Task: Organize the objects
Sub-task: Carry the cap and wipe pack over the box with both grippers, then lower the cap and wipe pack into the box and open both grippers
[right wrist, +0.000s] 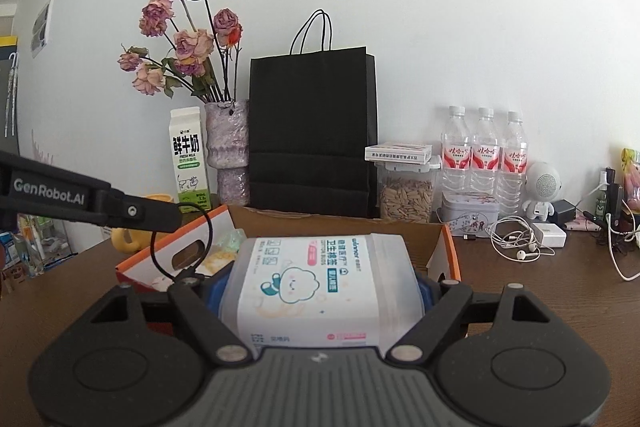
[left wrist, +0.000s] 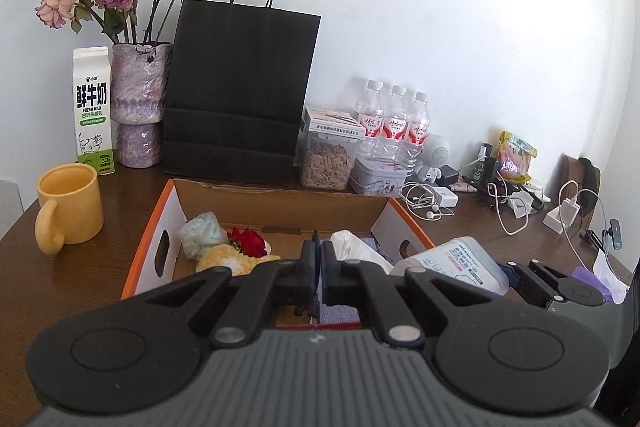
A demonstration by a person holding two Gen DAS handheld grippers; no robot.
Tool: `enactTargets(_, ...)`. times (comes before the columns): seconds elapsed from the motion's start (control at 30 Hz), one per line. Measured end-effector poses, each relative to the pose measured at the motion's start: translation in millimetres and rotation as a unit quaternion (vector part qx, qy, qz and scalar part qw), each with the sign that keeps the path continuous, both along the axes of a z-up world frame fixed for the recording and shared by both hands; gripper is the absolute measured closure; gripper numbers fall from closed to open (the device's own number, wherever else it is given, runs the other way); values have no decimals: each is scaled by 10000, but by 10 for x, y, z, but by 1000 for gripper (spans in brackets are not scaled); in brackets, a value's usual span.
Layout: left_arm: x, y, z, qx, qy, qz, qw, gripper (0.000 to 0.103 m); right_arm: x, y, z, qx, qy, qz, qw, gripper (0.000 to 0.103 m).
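An open cardboard box (left wrist: 176,203) with an orange rim sits mid-table and holds a red flower (left wrist: 250,241), a yellow plush, a pale green bundle and white tissue. My left gripper (left wrist: 319,247) hovers over the box's near side, shut on a thin black cable (left wrist: 314,307). In the right wrist view the cable (right wrist: 206,227) hangs in a loop from the left gripper (right wrist: 172,219) above the box's left wall (right wrist: 160,255). My right gripper (right wrist: 320,283) is shut on a clear cotton swab box (right wrist: 312,279) with a white label, held above the cardboard box's right end. That swab box (left wrist: 456,263) shows at the right in the left wrist view.
A yellow mug (left wrist: 68,203) stands left of the box. Along the wall are a milk carton (left wrist: 93,107), a vase of dried roses (left wrist: 140,99), a black paper bag (left wrist: 240,99), a seed jar (left wrist: 326,163), three water bottles (left wrist: 394,123) and a tin. White earphones (right wrist: 516,243), chargers and cables lie at right.
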State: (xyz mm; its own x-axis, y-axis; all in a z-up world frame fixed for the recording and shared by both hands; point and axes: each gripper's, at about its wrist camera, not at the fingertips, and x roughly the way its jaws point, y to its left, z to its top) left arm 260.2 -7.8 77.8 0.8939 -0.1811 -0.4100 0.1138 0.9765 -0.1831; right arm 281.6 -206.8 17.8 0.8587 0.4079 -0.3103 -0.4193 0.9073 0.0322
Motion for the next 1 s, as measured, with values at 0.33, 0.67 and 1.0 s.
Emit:
enactTargets(0.33,574,60,-111,-214,-41,89,9997,100,680,166,-41,50,171,-235,9996,21)
enactTargets(0.67,1024,71,-307,-72,95,179,9998,99,1264,277,-179,-96,483,-358,9981,21)
enactTargets(1.0,911,73,-288,254,-290,773,9963,0,1239,225,-198,-90,557,-355,9978,0)
